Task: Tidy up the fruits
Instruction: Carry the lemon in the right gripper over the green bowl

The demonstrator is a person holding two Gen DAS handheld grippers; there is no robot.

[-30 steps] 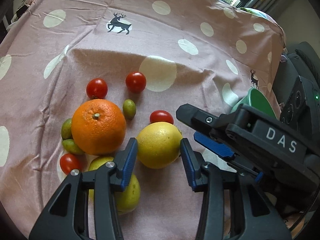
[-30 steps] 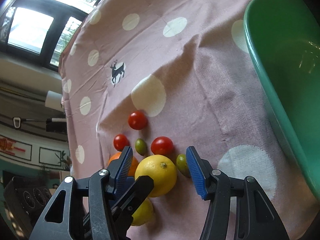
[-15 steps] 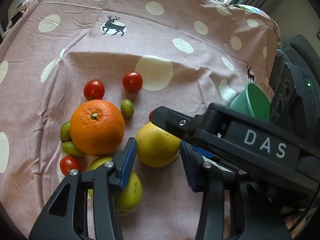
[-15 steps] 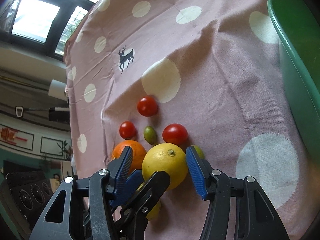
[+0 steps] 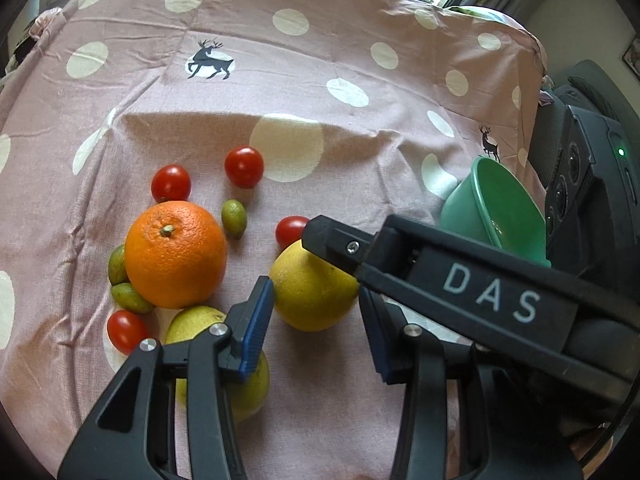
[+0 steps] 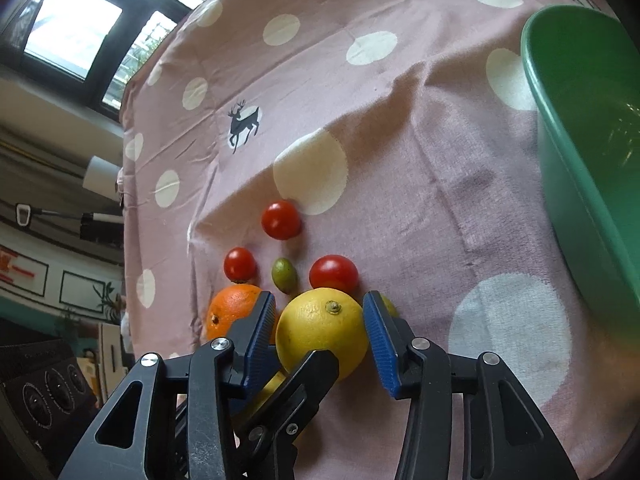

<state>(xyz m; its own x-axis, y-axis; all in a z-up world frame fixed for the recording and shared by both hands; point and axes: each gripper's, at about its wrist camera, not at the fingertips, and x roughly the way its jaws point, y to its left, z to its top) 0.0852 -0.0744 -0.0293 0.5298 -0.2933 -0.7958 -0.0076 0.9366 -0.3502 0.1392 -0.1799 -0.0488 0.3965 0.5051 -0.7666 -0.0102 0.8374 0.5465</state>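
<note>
White letters "DAS" stand on the black body of the right gripper crossing the left wrist view.

Daylight, soft and fairly bright, comes from the window beyond the far edge of the tablecloth; its panes are blown out white in the right wrist view. Cloth is evenly lit past a crease line, dimmer on the near side of that line. Shadows are soft and short under the orange and the yellow citrus. A small highlight sits on each tomato near the orange. Strong fisheye bending with dark vignette at all corners. The green bowl is smeared and out of focus at the right edge. Centre is sharp.
</note>
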